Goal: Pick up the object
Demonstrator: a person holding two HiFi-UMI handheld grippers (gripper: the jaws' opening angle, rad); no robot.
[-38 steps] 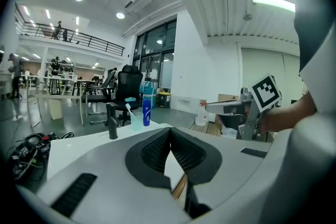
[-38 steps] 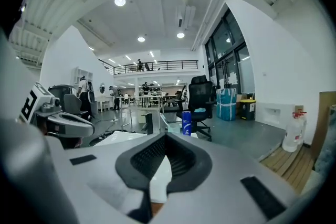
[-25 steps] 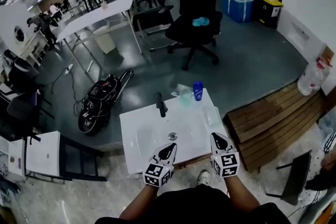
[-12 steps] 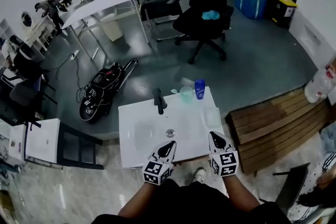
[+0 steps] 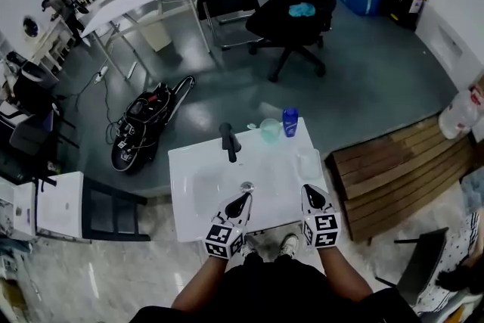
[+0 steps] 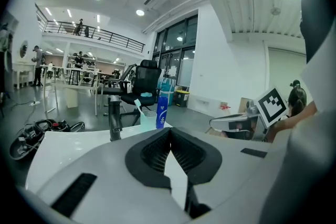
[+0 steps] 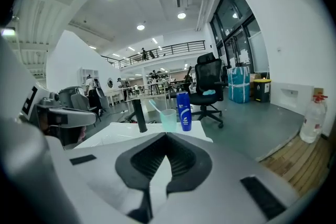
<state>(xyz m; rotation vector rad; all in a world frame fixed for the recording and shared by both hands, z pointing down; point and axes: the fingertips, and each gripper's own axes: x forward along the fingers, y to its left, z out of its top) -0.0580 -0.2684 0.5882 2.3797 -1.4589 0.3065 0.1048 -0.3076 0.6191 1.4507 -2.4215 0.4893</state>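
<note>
A white washbasin [image 5: 197, 197] stands in front of me, with a black tap [image 5: 229, 141] at its back. On the back right corner stand a blue bottle [image 5: 290, 121] and a pale green cup [image 5: 270, 130] holding a toothbrush. My left gripper [image 5: 240, 202] hovers over the basin's near edge, close to the drain, shut and empty. My right gripper [image 5: 312, 197] is over the near right edge, also shut and empty. The left gripper view shows the bottle [image 6: 163, 109], cup [image 6: 147, 120] and tap [image 6: 115, 118] ahead. The right gripper view shows the bottle [image 7: 183, 111], cup [image 7: 168, 119] and tap [image 7: 139, 115].
A wooden pallet [image 5: 393, 170] lies right of the basin, and a white cabinet [image 5: 45, 208] stands to the left. A black bag with cables [image 5: 144, 125] lies on the floor behind. Farther back are a black office chair [image 5: 295, 4] and a white jug [image 5: 463, 113].
The head view has shifted closer to the basin. Both grippers have edged forward over its near edge, still side by side and shut.
</note>
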